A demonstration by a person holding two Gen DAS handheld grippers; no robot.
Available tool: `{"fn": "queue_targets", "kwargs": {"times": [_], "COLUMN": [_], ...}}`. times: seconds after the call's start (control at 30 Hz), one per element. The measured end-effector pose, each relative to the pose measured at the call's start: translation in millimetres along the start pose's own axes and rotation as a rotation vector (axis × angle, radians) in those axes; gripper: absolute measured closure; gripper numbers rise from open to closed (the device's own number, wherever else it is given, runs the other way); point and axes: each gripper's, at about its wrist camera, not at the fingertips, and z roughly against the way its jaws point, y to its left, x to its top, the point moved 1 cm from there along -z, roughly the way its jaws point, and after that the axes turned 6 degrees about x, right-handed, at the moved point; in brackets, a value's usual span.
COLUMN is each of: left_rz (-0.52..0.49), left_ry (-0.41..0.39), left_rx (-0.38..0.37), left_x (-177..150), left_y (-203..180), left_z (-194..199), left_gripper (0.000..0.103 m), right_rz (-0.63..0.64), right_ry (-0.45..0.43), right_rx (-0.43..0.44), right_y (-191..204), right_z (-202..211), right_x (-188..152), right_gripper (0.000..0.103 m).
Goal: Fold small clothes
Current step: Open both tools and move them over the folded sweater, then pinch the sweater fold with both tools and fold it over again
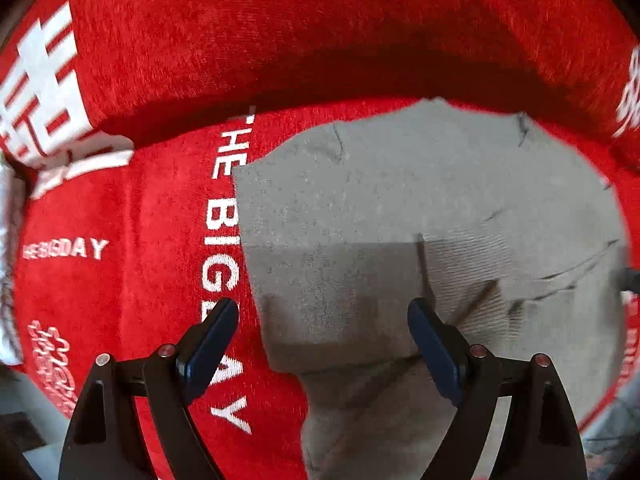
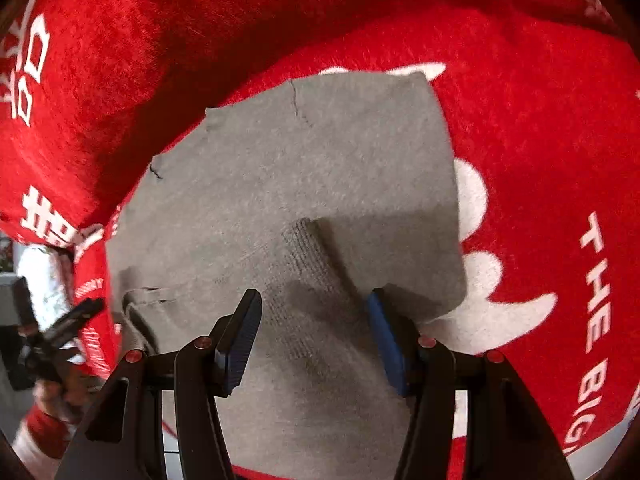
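Two grippers hang open over a folded grey knit garment (image 1: 420,208) on a red plush blanket with white lettering (image 1: 140,220)

Left gripper (image 1: 323,320) points down, jaws spread wide, nothing between them, the garment filling the centre and right of its frame. Right gripper (image 2: 314,312) stands partly open above the ribbed grey fold at frame centre, pads not pressing it; the left gripper shows at its lower left
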Motion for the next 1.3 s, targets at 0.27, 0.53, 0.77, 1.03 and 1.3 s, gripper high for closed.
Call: {"fn": "queue_targets", "kwargs": {"times": [0.27, 0.53, 0.77, 1.03, 1.3], "left_rz": [-0.344, -0.453, -0.084, -0.119, -0.119], "left_ry": [-0.019, -0.088, 0.000, 0.077, 0.031], "left_rx": [-0.074, 0.080, 0.006, -0.078, -0.206], "left_x": [-51, -70, -27, -28, -29], "left_y": [-66, -106, -41, -47, -55], "left_z": [20, -6, -8, -11, 19], "left_gripper": [0.016, 0.016, 0.016, 0.019, 0.095], "right_rz": [0.035, 0.064, 0.066, 0.112, 0.289], "right_ry": [0.042, 0.056, 0.055, 0.064, 0.034], "right_rx": [-0.028, -0.039, -0.028, -0.059, -0.134], "right_y": [5, 9, 7, 17, 49], "right_z": [-11, -13, -12, -18, -2], "right_x": [2, 2, 2, -2, -19], "right_gripper": [0.044, 0.044, 0.043, 0.044, 0.094]}}
